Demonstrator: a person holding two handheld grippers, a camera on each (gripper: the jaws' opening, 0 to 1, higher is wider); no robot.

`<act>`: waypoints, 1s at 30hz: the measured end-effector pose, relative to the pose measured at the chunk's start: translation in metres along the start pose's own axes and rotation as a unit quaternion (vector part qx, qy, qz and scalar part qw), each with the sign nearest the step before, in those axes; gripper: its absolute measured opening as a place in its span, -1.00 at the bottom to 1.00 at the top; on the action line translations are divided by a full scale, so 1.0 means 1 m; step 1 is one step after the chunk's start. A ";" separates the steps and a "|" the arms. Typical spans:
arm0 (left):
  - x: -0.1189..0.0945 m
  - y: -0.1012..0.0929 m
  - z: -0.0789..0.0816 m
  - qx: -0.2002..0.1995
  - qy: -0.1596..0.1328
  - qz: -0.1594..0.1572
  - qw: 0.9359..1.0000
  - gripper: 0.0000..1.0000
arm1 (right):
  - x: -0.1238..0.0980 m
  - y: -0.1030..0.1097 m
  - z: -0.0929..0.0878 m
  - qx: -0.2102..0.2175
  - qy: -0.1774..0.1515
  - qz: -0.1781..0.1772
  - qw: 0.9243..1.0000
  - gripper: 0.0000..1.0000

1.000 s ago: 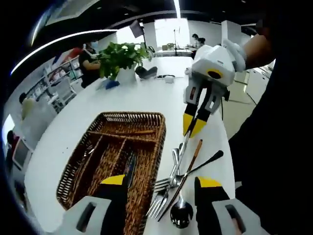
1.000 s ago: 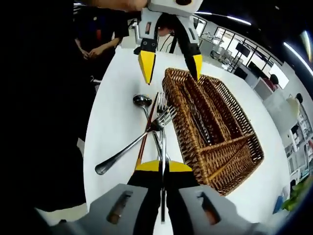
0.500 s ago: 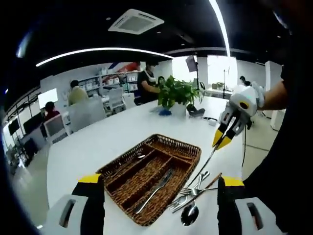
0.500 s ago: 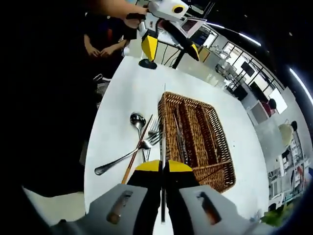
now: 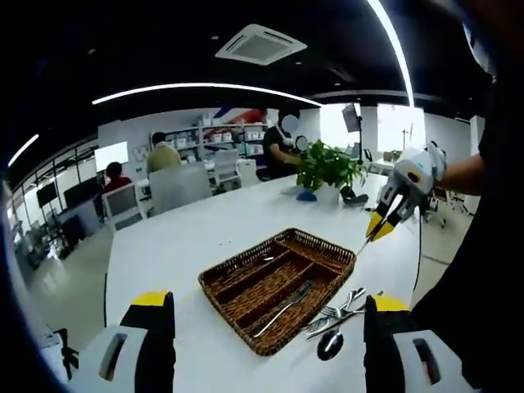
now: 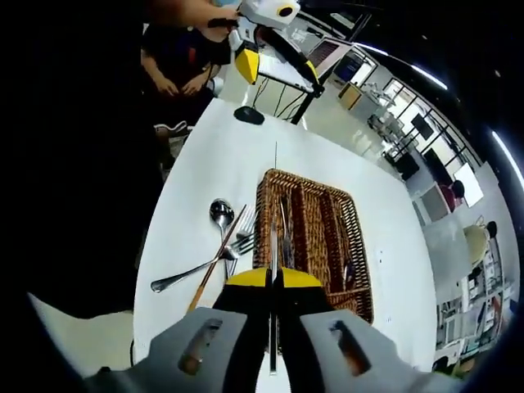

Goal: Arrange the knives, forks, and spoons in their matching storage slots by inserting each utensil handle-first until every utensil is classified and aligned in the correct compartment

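A brown wicker cutlery basket (image 5: 246,274) (image 6: 354,246) with long slots lies on the white table (image 5: 180,246). One metal utensil (image 5: 284,306) lies in a slot. Beside the basket sits a loose pile of forks and spoons (image 5: 337,314) (image 6: 219,246), with a wooden-handled piece among them. My right gripper (image 5: 378,229) (image 6: 273,278) is shut on a thin metal utensil (image 6: 274,205), seen edge-on and held in the air over the basket's near end. My left gripper (image 5: 264,301) (image 6: 280,69) is wide open and holds nothing, raised high off the table.
A potted plant (image 5: 327,168) and small dark items stand at the table's far end. Several people sit at desks and chairs (image 5: 176,184) behind. A dark-clothed person (image 6: 90,164) stands at the table edge next to the pile. White tabletop lies bare around the basket.
Both grippers have risen away from the table, so basket and pile look smaller. The right gripper carried the thin utensil up from the pile. The left stayed open.
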State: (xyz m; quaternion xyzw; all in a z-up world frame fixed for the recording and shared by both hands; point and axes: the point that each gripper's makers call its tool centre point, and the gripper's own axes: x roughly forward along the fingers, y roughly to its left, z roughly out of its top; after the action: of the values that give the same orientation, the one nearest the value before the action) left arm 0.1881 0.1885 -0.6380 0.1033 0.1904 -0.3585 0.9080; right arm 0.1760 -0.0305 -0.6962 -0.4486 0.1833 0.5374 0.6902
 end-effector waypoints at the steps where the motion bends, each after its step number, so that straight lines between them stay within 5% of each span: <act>1: -0.002 0.001 0.000 0.002 0.000 0.003 1.000 1.00 | 0.000 -0.003 0.000 -0.001 0.000 -0.001 1.000 -1.00; 21: -0.018 0.011 0.002 0.010 0.002 0.016 1.000 1.00 | 0.014 -0.027 0.014 0.014 0.011 0.026 1.000 -1.00; 30: -0.022 0.009 0.001 0.006 0.002 0.016 1.000 1.00 | 0.031 -0.037 0.006 0.009 0.022 0.024 0.999 -1.00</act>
State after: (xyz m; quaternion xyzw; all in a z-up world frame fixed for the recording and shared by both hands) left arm 0.1803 0.2078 -0.6271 0.1129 0.1886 -0.3448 0.9126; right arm 0.2195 -0.0086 -0.7003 -0.4500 0.2142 0.5421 0.6766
